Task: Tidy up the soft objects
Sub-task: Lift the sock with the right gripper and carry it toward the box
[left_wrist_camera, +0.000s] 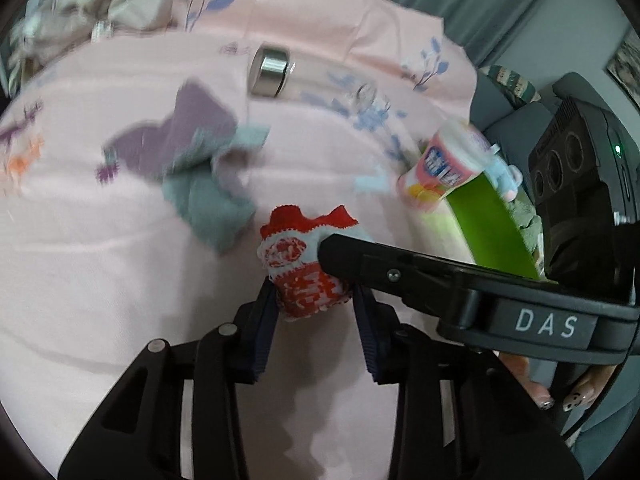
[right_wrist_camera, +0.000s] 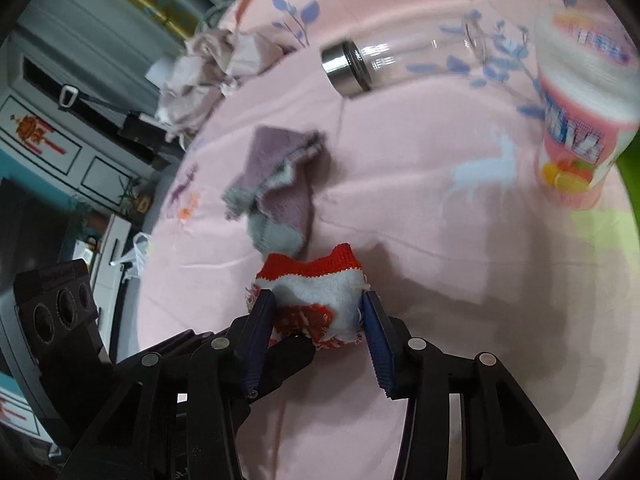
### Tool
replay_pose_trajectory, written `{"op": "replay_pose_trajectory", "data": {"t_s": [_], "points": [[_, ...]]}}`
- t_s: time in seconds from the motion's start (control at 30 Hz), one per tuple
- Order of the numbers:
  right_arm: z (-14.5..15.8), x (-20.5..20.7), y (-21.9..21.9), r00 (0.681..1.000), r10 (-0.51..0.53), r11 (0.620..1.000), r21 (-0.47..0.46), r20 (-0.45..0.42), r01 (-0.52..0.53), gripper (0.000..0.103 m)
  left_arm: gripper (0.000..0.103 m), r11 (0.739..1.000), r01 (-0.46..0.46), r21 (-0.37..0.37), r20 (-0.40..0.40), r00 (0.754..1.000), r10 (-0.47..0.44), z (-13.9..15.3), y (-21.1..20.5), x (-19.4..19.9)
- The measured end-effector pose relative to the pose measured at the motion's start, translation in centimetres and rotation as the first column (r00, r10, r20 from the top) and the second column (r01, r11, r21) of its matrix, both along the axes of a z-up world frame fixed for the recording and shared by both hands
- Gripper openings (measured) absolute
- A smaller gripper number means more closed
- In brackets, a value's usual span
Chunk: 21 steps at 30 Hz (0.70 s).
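Right gripper point(right_wrist_camera: 316, 312) jaws pinch red-white sock point(right_wrist_camera: 316, 284) on pink bed point(right_wrist_camera: 420, 220); left gripper point(right_wrist_camera: 294, 346) finger under it; purple sock point(right_wrist_camera: 276, 184) behind.

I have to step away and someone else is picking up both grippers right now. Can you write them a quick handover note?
Left gripper: shut on the red-and-white sock.
Right gripper: shut on the same sock, from the other side.
The sock is bunched between both, over the pink sheet.
The purple-and-grey sock lies crumpled just beyond it, untouched.
The green bin is at the right, some soft things already inside.
A glass jar and pink tub also lie on the sheet.
Left: finish this sock, then the purple one.
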State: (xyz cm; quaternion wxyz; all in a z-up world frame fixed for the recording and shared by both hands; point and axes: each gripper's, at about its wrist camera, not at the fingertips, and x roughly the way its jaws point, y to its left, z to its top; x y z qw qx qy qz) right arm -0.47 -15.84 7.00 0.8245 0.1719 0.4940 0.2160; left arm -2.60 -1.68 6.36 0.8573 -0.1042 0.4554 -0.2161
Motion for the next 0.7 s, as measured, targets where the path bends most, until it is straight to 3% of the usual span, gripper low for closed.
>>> {"op": "replay_pose_trajectory", "data": {"t_s": [0.2,0.4,0.7], "points": [[5.3,-1.8,-2.4,0.988,-0.035,0.999,0.03,0.152,0.031,0.046,0.035,0.999,0.016,0.043,0.16,0.987,-0.022,4.8,-2.6,-1.3],[10.2,-3.9,-7.1,0.949,-0.116,0.993,0.063,0.295,0.102,0.046,0.035,0.997,0.066,0.039,0.284,0.956,-0.075,9.7,-7.0,-1.8],[14.9,-4.6,-15.2,0.886,-0.226,0.974,0.068,0.406,0.218,0.047,0.035,0.985,0.167,0.04,0.386,0.907,-0.169,13.7,-15.1,-0.9]]}}
